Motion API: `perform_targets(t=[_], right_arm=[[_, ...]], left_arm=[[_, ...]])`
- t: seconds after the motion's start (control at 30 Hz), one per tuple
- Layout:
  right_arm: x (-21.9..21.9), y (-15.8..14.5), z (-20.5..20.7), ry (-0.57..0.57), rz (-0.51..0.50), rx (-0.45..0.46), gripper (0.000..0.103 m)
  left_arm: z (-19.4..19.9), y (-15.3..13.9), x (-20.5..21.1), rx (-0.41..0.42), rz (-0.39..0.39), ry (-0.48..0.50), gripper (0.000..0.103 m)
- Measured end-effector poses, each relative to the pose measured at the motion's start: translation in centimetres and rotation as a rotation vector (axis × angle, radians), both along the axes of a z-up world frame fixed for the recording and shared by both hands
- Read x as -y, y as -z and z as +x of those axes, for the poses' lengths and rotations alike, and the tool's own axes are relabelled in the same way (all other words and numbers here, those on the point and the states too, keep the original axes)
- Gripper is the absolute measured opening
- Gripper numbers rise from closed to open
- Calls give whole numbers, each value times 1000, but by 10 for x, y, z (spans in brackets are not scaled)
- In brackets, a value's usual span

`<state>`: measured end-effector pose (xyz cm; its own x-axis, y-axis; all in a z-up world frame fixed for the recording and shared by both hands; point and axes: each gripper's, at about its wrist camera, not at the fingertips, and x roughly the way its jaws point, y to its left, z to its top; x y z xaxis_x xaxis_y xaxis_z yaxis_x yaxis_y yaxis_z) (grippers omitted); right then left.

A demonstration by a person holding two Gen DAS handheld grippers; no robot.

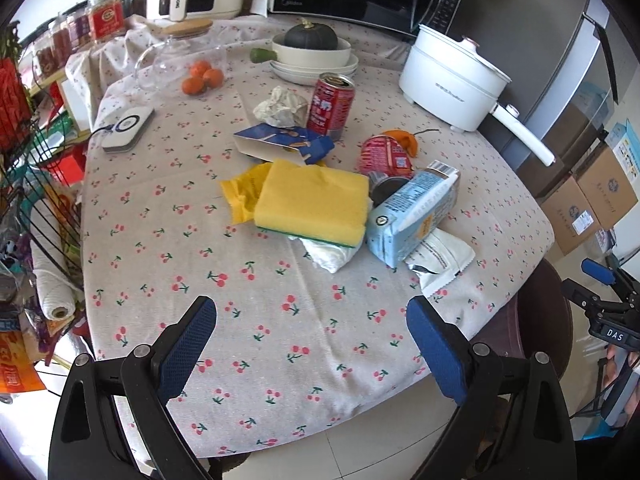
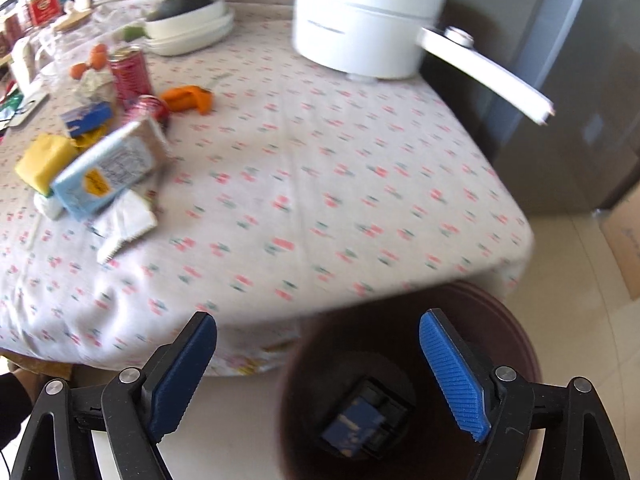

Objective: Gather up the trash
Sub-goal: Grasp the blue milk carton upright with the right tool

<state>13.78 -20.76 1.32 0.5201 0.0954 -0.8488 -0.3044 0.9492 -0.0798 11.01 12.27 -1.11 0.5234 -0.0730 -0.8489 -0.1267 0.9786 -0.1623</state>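
Note:
A heap of trash lies mid-table in the left wrist view: a yellow sponge, a light blue carton, a white wrapper, a blue box, crumpled paper, an upright red can and a tipped red can. My left gripper hangs open over the bare cloth in front of the heap, holding nothing. My right gripper is open over a dark brown bin beside the table. A dark blue box lies at the bin's bottom.
A white electric pot with a long handle stands at the back right. Stacked bowls holding a dark squash, oranges, a glass jug and a microwave fill the back. A wire rack crowds the left edge; cardboard boxes stand on the floor.

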Motion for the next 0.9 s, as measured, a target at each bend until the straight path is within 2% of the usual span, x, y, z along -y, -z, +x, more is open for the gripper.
perform_targets(t=[0.4, 0.57, 0.77, 0.9], right_arm=[[-74, 8, 20, -10, 71, -35, 89], [-99, 14, 36, 29, 161, -77, 89], [-129, 22, 53, 82, 259, -104, 89], [-145, 32, 67, 112, 299, -116, 89]], left_arm=[[-1, 6, -39, -29, 1, -75, 97], [-3, 9, -50, -36, 3, -97, 97], [-6, 12, -60, -38, 56, -103, 97], [-7, 16, -67, -49, 49, -114, 97]])
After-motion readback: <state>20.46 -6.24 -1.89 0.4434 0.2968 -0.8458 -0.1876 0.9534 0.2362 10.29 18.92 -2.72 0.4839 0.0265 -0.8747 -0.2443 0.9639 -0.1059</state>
